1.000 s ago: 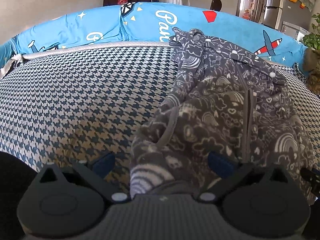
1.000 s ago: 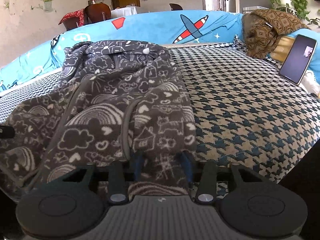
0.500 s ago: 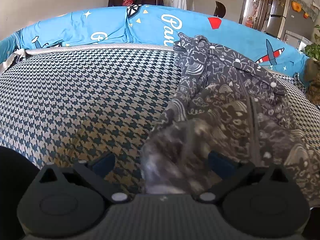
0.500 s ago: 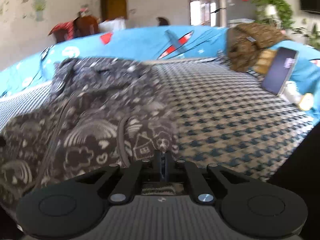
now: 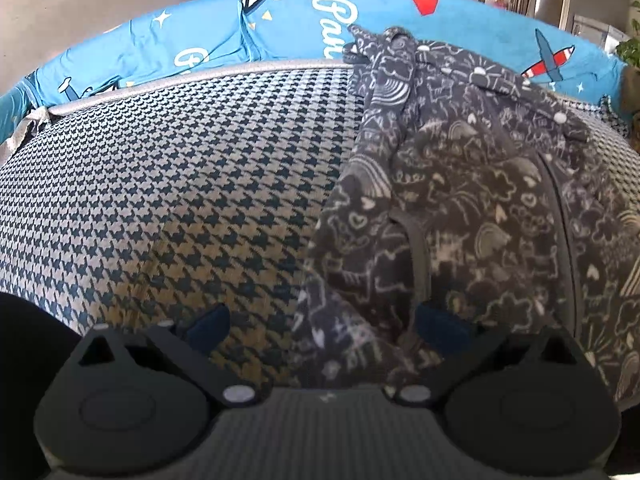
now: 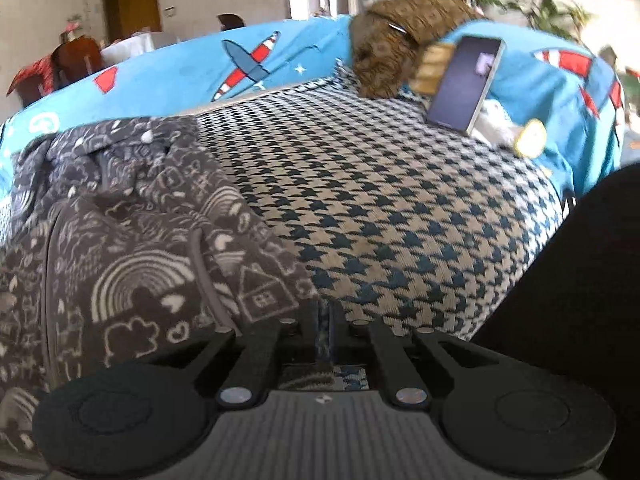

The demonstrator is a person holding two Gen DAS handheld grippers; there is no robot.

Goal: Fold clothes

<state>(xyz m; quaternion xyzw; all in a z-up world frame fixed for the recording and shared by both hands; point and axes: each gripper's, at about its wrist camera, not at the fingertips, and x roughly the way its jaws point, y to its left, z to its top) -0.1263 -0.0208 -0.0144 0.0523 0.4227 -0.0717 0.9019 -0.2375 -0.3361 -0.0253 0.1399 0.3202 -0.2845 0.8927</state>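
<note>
Right wrist view: right gripper pinches the garment hem at the bed's near edge; left gripper spread over it, so close it before lifting evenly

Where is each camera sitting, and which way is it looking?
Left wrist view: sits on the left gripper, looking forward and down over the checked bed cover at the grey jacket; its fingers stand wide apart.
Right wrist view: sits on the right gripper, looking forward and down at the jacket's edge, with a phone farther back; its fingers are shut together.
Both views share the jacket, the bed cover and the blue sheet.
</note>
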